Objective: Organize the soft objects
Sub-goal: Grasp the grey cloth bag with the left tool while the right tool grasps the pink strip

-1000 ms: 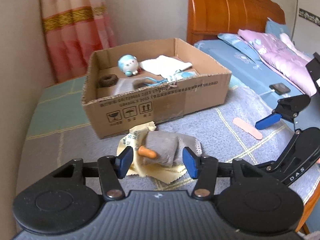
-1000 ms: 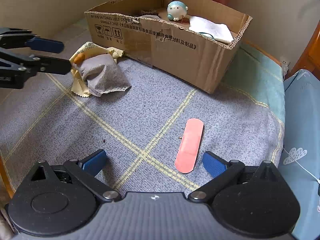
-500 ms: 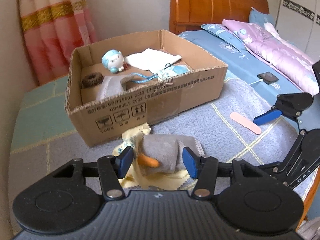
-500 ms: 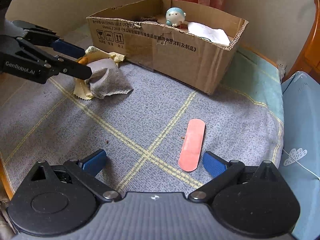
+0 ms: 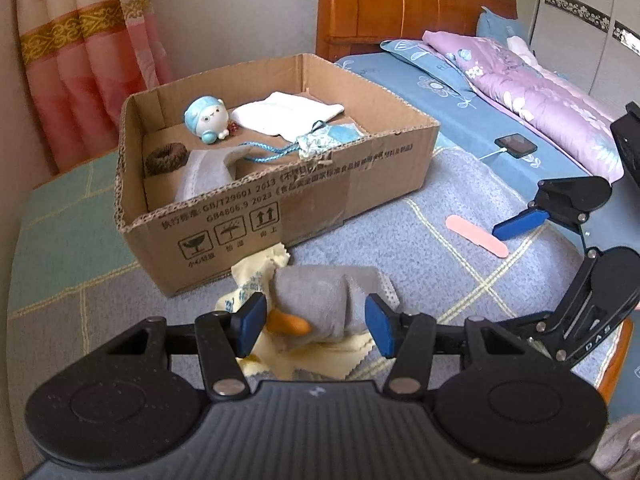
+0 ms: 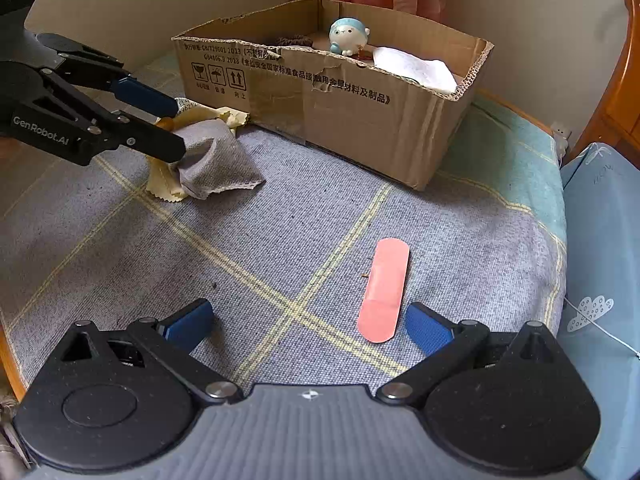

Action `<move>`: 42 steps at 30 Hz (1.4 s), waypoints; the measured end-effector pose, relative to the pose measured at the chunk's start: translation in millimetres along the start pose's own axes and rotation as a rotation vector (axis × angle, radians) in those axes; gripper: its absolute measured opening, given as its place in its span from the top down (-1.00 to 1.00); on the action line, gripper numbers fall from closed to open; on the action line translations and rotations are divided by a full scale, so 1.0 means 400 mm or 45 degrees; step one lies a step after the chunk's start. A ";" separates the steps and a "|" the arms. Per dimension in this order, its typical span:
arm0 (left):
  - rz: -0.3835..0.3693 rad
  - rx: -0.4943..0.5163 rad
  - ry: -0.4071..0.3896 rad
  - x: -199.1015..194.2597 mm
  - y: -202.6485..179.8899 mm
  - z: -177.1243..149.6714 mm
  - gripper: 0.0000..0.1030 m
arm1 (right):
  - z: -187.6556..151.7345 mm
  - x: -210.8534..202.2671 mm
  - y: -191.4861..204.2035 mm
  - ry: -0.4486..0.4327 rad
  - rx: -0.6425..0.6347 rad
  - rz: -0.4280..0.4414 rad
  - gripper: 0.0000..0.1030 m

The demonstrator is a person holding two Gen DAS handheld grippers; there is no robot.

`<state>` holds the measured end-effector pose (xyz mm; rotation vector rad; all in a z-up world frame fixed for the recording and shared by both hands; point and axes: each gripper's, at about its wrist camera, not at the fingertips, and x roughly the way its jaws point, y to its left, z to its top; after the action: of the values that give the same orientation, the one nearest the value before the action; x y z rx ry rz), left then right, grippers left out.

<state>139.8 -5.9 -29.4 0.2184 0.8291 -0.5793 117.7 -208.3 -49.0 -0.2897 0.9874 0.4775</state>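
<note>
Left gripper [image 5: 314,324]: we see our fingers partly open, one on each side of the grey cloth, which lies between them. In the right wrist view the near finger seems to touch the cloth, but we cannot tell whether the pads press it.
Grey cloth [image 5: 320,294]: it lies bunched on the blanket, just in front of the box, on top of the yellow cloth.
Orange piece [image 5: 289,323]: a small orange thing pokes out at the left end of the grey cloth, near our left pad; we cannot tell what it is.
Yellow cloth [image 5: 252,276]: flat under the grey cloth, its zigzag edge touching the foot of the box.
Box [image 5: 304,208]: an open cardboard box on the blanket, holding a blue toy [image 5: 206,120], a brown ring [image 5: 165,157], a white cloth [image 5: 288,114], a second grey cloth [image 5: 204,172] and a small pouch with a blue cord [image 5: 316,142].
Blanket [image 6: 160,256]: grey with yellow lines, under everything.
Pink plaster [image 6: 384,290]: flat on the blanket, well apart from the cloths.
Right gripper [image 6: 308,326]: we hold it wide open with nothing gripped; the plaster's near end lies just inside our right finger.
</note>
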 end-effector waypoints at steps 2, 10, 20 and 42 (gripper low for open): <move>-0.002 -0.009 0.006 -0.002 0.005 -0.006 -0.04 | 0.000 0.000 0.000 0.000 0.001 0.000 -1.00; -0.004 -0.026 0.004 -0.004 0.020 -0.010 0.41 | -0.001 0.000 0.001 0.000 0.000 -0.001 -1.00; 0.021 -0.061 -0.025 -0.021 0.015 -0.016 0.58 | 0.003 0.002 0.002 0.006 0.007 -0.006 -1.00; -0.007 -0.043 -0.058 -0.040 -0.008 -0.009 0.58 | 0.039 -0.001 -0.049 -0.030 0.069 -0.107 0.12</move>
<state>127.3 -0.5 -19.9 0.1715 0.7950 -0.5730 138.9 -218.2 -39.9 -0.2753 0.9600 0.3768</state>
